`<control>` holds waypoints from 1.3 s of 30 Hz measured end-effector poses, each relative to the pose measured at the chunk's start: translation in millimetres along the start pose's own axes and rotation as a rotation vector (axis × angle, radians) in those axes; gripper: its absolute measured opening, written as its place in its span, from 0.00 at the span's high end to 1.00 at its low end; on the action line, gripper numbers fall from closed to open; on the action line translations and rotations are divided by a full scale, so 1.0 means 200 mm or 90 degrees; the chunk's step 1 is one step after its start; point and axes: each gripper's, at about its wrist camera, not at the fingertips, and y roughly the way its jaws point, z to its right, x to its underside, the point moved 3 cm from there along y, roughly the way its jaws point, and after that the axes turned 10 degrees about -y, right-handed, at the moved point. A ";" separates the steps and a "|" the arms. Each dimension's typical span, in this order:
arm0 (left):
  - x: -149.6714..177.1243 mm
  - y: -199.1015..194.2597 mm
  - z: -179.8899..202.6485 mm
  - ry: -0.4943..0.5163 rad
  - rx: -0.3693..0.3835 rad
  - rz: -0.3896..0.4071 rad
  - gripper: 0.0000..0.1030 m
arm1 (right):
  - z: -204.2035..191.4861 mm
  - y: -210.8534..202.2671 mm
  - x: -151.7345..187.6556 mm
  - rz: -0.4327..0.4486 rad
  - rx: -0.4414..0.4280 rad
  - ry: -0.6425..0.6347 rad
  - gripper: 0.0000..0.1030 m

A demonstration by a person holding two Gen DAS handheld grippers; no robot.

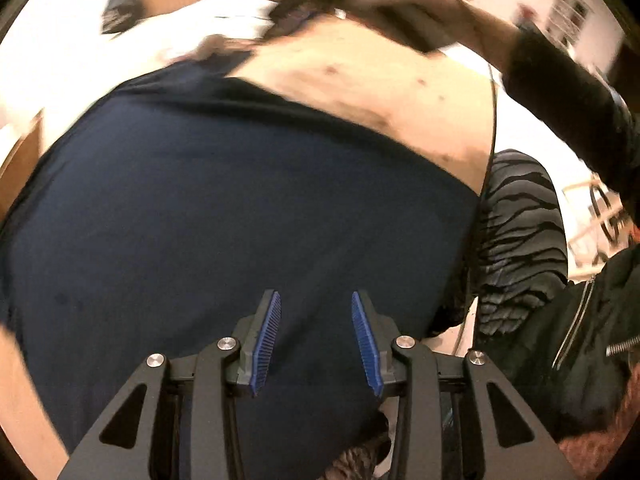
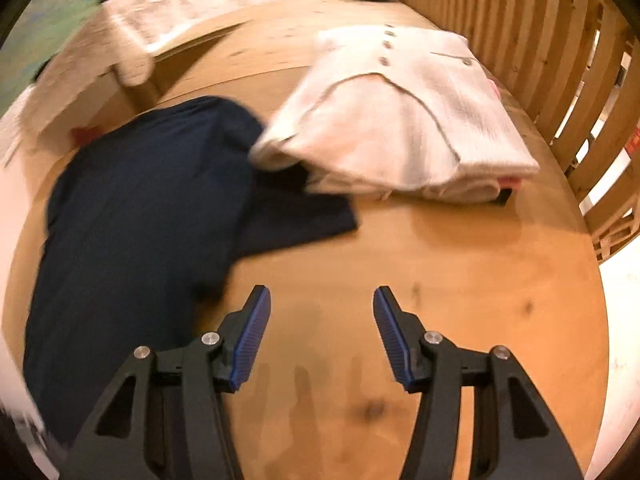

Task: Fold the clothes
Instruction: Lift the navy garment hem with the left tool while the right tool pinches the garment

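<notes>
A dark navy garment [image 1: 240, 208] lies spread flat on the wooden table [image 1: 360, 92] and fills most of the left wrist view. My left gripper [image 1: 316, 296] hovers over it, its blue pads apart and nothing pinched between them. In the right wrist view the same navy garment [image 2: 140, 208] lies to the left, one sleeve reaching toward the middle. My right gripper [image 2: 323, 292] stands wide open over bare table [image 2: 440, 280], to the right of the garment, with nothing between its fingers.
A folded white buttoned garment [image 2: 400, 120] sits at the back, overlapping the navy one. A slatted wooden rail [image 2: 540, 40] borders the right. A cardboard box [image 2: 120, 60] stands back left. A zebra-striped garment [image 1: 516, 240] and black zipped jacket [image 1: 580, 320] lie right; a black sleeve [image 1: 560, 100] crosses above.
</notes>
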 end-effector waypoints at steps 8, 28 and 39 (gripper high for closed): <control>-0.01 0.20 0.02 0.036 -0.009 -0.056 0.57 | 0.08 0.29 -0.20 -0.043 0.026 0.000 0.48; 0.13 0.06 -0.11 0.043 0.016 -0.053 0.46 | -0.14 0.30 -0.29 -0.017 -0.143 0.019 0.94; 0.20 -0.03 -0.16 0.035 0.014 -0.059 0.46 | -0.17 -0.13 -0.61 0.138 -0.227 0.082 0.95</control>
